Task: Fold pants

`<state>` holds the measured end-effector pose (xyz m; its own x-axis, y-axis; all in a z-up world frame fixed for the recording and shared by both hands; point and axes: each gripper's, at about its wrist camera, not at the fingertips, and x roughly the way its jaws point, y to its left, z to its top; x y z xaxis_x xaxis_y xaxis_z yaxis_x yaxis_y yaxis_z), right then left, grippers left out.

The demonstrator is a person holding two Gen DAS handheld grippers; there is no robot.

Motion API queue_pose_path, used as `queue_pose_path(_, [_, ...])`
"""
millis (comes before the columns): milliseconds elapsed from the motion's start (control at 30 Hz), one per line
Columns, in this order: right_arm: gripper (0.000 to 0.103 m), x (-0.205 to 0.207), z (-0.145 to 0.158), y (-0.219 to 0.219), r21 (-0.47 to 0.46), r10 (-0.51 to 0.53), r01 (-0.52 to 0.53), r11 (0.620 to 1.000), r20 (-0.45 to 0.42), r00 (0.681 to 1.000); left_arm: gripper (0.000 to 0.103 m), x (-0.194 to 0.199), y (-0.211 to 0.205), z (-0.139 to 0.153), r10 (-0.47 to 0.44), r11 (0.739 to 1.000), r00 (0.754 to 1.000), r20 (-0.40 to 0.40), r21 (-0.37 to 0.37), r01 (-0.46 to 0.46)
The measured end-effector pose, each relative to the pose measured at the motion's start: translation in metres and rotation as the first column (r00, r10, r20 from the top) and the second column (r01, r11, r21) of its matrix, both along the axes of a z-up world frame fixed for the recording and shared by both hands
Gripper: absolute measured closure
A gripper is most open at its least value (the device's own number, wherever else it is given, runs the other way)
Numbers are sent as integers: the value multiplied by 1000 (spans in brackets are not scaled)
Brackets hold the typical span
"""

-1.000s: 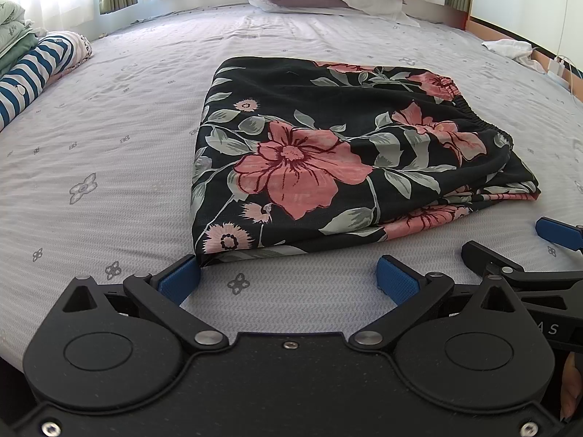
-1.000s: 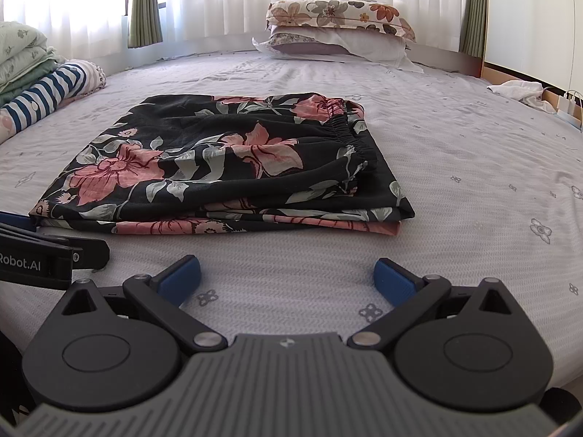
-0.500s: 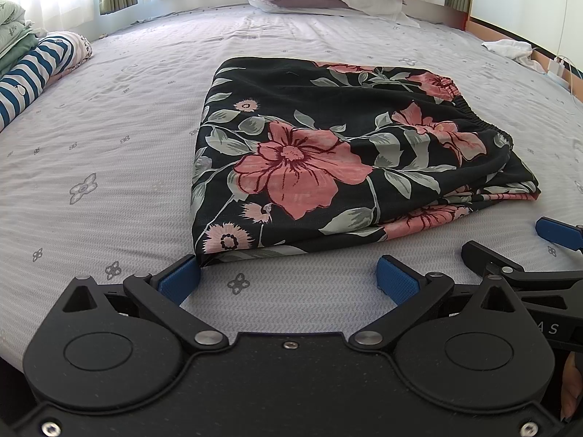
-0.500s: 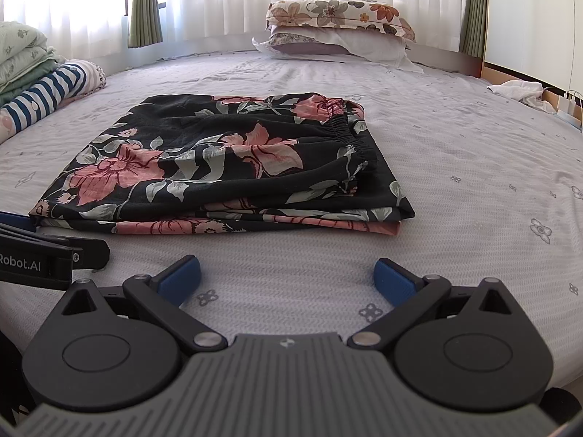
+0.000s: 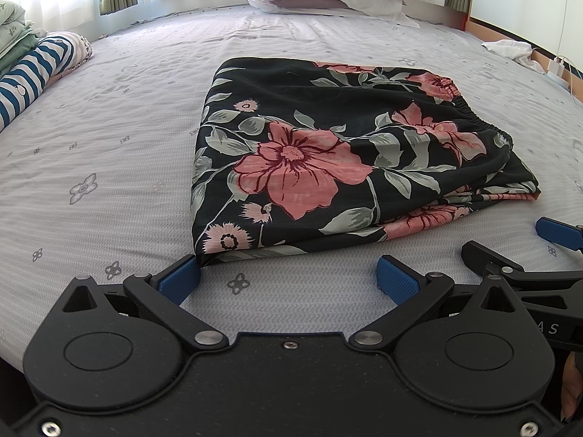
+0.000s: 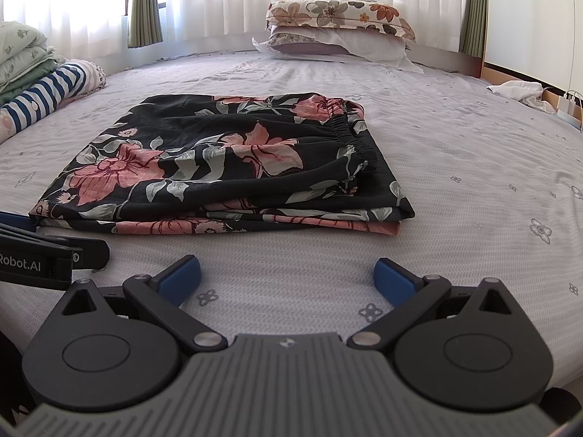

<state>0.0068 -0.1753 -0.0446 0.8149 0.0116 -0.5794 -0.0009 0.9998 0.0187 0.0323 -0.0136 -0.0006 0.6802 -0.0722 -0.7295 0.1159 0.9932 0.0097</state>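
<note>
The black pants with pink flowers [image 5: 328,153] lie folded in a flat rectangle on the bed, elastic waistband on the right side; they also show in the right wrist view [image 6: 226,171]. My left gripper [image 5: 288,278] is open and empty, just short of the pants' near edge, its left fingertip [image 5: 180,278] close to the near left corner. My right gripper [image 6: 288,278] is open and empty, a little in front of the pants' near edge. The right gripper also shows at the right of the left wrist view [image 5: 524,244].
The bed has a grey sheet with small flowers [image 6: 473,167]. Stacked pillows [image 6: 339,32] lie at the head. Folded bedding and a striped roll [image 6: 43,87] lie at the left. A white cloth [image 6: 517,91] and chargers lie at the right edge.
</note>
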Motion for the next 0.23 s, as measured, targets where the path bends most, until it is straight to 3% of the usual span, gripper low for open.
queue_pose_path(233, [0,0,0,0,0,0,0,1000,0,1000,0,0,0,0,-1,1000,1000,3,-1,1])
